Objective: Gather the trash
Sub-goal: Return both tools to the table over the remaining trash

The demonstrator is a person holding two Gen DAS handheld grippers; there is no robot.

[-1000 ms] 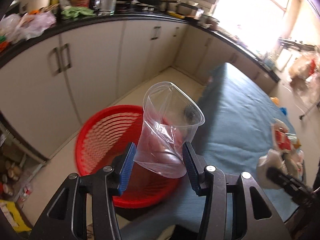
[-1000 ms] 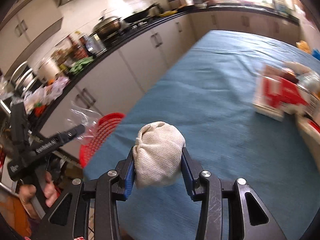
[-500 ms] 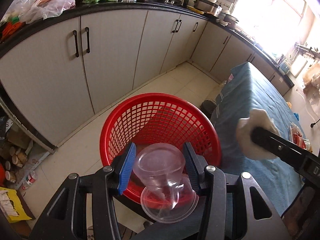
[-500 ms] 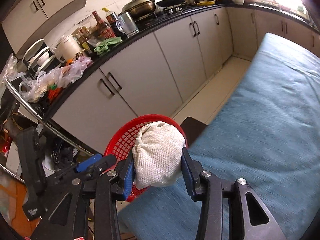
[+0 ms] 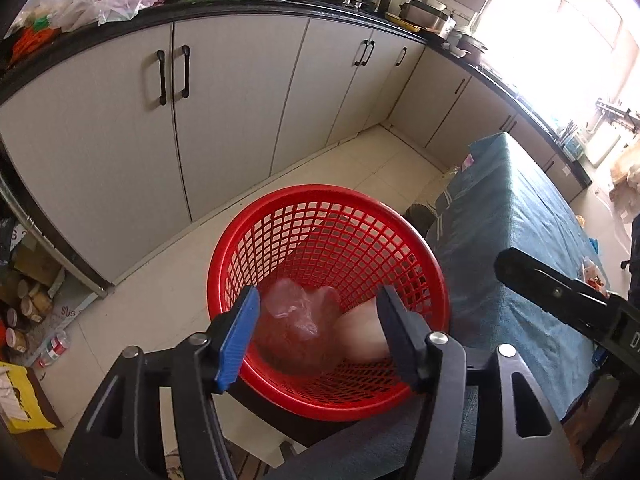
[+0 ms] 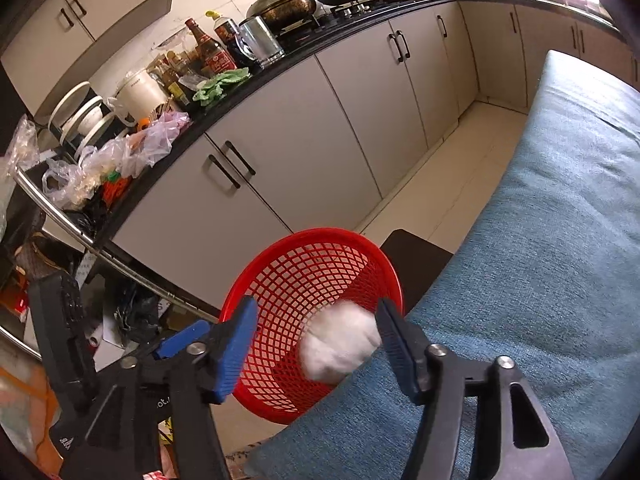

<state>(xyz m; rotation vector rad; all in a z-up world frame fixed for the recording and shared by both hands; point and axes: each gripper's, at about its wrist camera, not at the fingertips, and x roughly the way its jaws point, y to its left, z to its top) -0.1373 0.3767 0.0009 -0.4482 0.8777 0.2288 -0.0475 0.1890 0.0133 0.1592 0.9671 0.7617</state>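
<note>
1. Your left gripper [image 5: 318, 334] hangs over the red basket [image 5: 320, 216], its fingers [image 5: 240, 336] spread apart and gripping nothing; they have just been opening.
2. The clear plastic cup [image 5: 298, 312] lies inside the basket, below and free of the pads.
3. Your right gripper [image 6: 316, 338] also has its fingers [image 6: 236, 344] wide, having just opened.
4. The white cloth wad [image 6: 340, 344] shows blurred between them, clear of the left pad; contact with the right pad is unclear. It sits over the basket's [image 6: 312, 276] mesh.
5. The basket stands on the floor just beside the blue-covered tabletop [image 6: 540, 260], in front of the cabinets [image 5: 240, 92].
</note>
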